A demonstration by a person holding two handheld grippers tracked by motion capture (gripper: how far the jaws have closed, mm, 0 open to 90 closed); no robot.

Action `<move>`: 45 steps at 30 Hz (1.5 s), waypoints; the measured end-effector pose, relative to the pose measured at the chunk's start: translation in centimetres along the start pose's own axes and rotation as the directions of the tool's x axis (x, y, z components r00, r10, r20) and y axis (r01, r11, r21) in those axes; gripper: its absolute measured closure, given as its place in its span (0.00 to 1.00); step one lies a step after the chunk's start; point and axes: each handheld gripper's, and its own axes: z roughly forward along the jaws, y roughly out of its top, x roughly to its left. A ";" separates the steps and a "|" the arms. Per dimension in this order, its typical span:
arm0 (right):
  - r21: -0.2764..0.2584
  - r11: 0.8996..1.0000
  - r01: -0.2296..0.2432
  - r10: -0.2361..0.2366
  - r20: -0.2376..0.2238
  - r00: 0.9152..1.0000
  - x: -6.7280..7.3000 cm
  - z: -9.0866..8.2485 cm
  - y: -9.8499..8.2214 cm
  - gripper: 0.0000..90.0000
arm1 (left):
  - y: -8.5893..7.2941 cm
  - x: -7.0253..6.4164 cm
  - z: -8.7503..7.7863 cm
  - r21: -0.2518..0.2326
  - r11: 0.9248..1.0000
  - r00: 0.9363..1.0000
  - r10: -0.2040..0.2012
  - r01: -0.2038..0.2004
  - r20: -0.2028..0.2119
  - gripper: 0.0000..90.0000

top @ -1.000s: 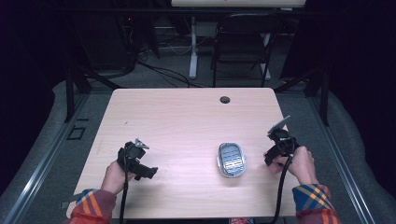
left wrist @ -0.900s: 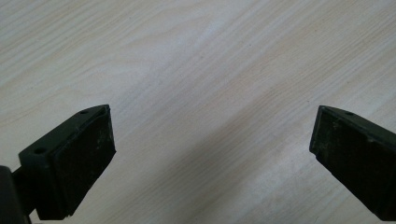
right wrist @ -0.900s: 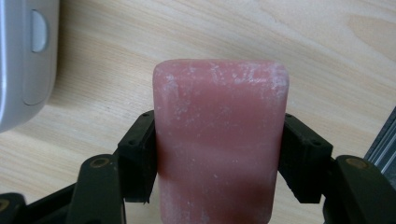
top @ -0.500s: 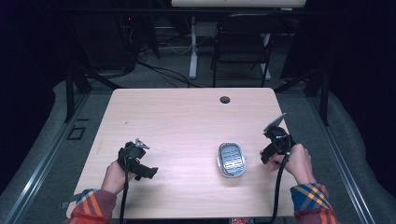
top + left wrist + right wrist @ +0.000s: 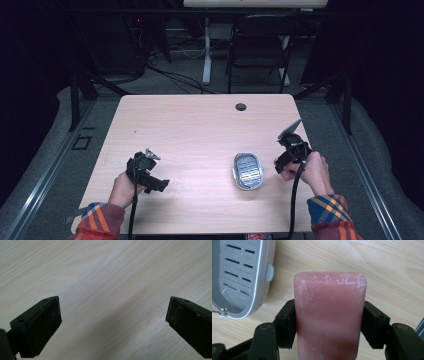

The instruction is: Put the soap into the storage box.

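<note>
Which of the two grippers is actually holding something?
The right gripper: its jaws clamp a pink soap bar beside the grey soap dish. The left gripper stands open over bare table.

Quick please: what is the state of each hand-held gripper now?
Left hand-held gripper: open, nothing between its jaws, above the table.
Right hand-held gripper: closed on the pink soap bar, beside the grey soap dish.

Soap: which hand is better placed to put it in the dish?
Right. The right gripper is shut on the soap, close beside the dish. The left gripper is open, over bare table.
</note>
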 end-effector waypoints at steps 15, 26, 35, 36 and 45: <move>-0.012 1.000 0.016 -0.016 -0.001 1.000 0.9 -0.4 0.6 0.42 | 0.0 0.0 0.0 0.000 1.000 1.000 0.000 0.000 0.002 0.00; -0.018 1.000 0.022 -0.023 -0.010 1.000 1.5 -0.8 0.8 0.42 | 0.0 0.0 0.0 0.000 1.000 1.000 0.000 0.000 0.002 0.00; -0.026 0.999 0.032 -0.032 -0.009 0.999 2.1 -1.2 1.1 0.42 | 0.0 0.0 0.0 -0.001 1.000 1.000 0.002 -0.002 0.001 0.00; -0.020 0.999 0.037 -0.037 -0.012 0.999 2.1 -1.2 1.2 0.42 | 0.0 0.0 0.0 -0.001 1.000 1.000 0.002 -0.002 0.001 0.00; -0.022 0.999 0.046 -0.046 -0.018 0.999 2.5 -1.4 1.4 0.42 | 0.0 0.0 0.0 -0.002 1.000 1.000 0.002 -0.002 0.002 0.00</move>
